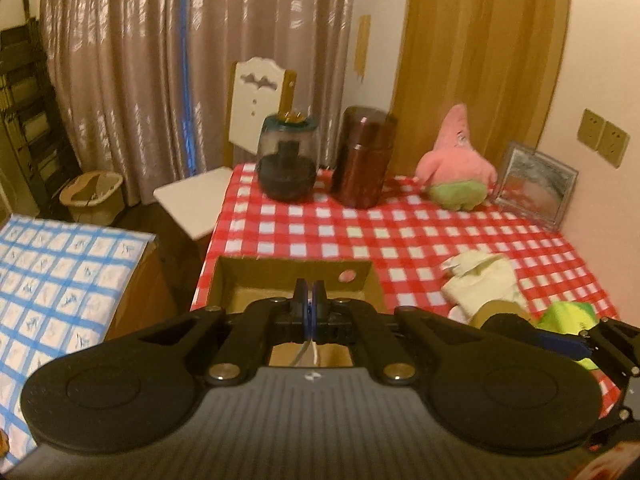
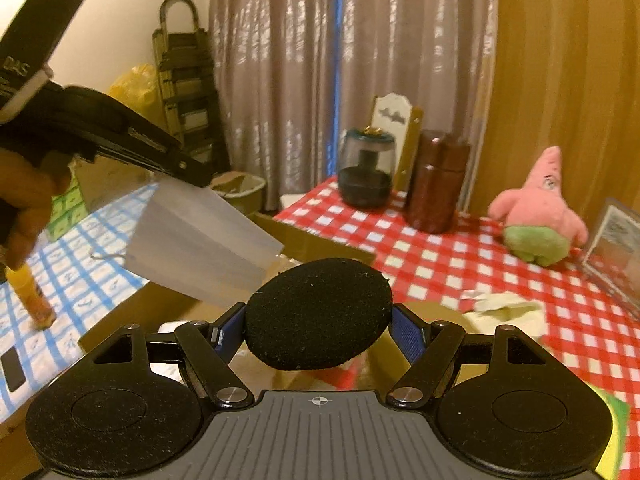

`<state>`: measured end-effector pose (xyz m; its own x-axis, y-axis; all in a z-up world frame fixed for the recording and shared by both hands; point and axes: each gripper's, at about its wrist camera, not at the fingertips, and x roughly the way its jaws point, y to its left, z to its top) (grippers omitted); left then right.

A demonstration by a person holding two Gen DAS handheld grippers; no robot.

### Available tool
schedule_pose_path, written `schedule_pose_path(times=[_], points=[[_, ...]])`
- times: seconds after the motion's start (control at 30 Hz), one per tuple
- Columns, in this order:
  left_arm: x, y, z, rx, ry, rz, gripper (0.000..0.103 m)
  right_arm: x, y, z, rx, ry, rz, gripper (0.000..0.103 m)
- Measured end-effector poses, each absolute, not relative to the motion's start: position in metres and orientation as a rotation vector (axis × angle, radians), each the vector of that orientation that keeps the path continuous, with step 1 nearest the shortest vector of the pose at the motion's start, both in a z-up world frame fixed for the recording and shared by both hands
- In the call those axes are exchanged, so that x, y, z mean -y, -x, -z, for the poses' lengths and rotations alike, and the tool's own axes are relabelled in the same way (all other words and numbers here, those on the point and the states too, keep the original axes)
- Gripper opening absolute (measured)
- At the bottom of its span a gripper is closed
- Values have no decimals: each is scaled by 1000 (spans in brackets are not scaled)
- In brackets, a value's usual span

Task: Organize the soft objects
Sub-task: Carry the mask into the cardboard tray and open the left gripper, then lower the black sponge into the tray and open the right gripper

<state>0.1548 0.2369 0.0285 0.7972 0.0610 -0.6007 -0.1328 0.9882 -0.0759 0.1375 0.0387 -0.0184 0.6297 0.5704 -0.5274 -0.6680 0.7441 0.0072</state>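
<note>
Right gripper [image 2: 318, 316] clamps black sponge [image 2: 318, 312], left gripper [image 1: 309, 298] closed over box [image 1: 256, 276]; cloth [image 1: 480, 284], starfish plush [image 1: 456, 160] at 1 o'clock remain.

Between the fingers of the right gripper [image 2: 318, 316] a black pad [image 2: 318, 314] is showing a matt, fuzzy, foam-like skin flecked with lint. The gripper's round black shoulders are looking grainy and dull, its pivot screws shiny metal. Ahead of the left gripper [image 1: 310, 294], the cardboard box [image 1: 248, 276] is looking plain, matt brown. Beyond it the checked tablecloth [image 1: 400, 232] is gleaming faintly, like smooth plastic. Farther off, the pink plush starfish [image 1: 456, 160] is looking soft and nappy, the brown canister [image 1: 362, 156] glossy.
</note>
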Motion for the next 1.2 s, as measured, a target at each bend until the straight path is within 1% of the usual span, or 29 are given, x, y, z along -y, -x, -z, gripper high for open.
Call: schedule_pose_path(times=[0.13,0.17,0.23,0.27,0.37,0.43,0.47,0.67,0.7,0.8,0.83,1.2], points=[[-245,-156,0,-701,120,-130,1,-52,-140,32,-559,208,-738,75],[-247,-155,7,-725,125,-134,3,-54,-141,35,-566,211,-744,76],[-251,-150,17,-765,127,-138,15,-58,-141,40,-578,213,-753,76],[-252,-146,20,-770,127,-144,22,-60,-142,42,-583,213,-757,76],[-256,-133,21,-774,129,-170,23,-66,-144,49,-600,213,-770,76],[-260,-125,22,-772,145,-186,27,-69,-145,52,-608,213,-780,76],[-263,-121,22,-773,154,-198,30,-71,-146,53,-612,209,-785,76],[-269,-104,19,-756,192,-236,34,-79,-149,57,-631,163,-841,76],[-270,-101,19,-752,198,-240,34,-82,-150,57,-631,157,-857,78],[-272,-95,20,-750,215,-254,35,-86,-148,59,-629,158,-887,89],[-273,-93,20,-750,219,-258,36,-86,-147,59,-624,161,-888,90],[-258,-67,20,-734,266,-272,38,-58,-128,53,-608,199,-845,90]])
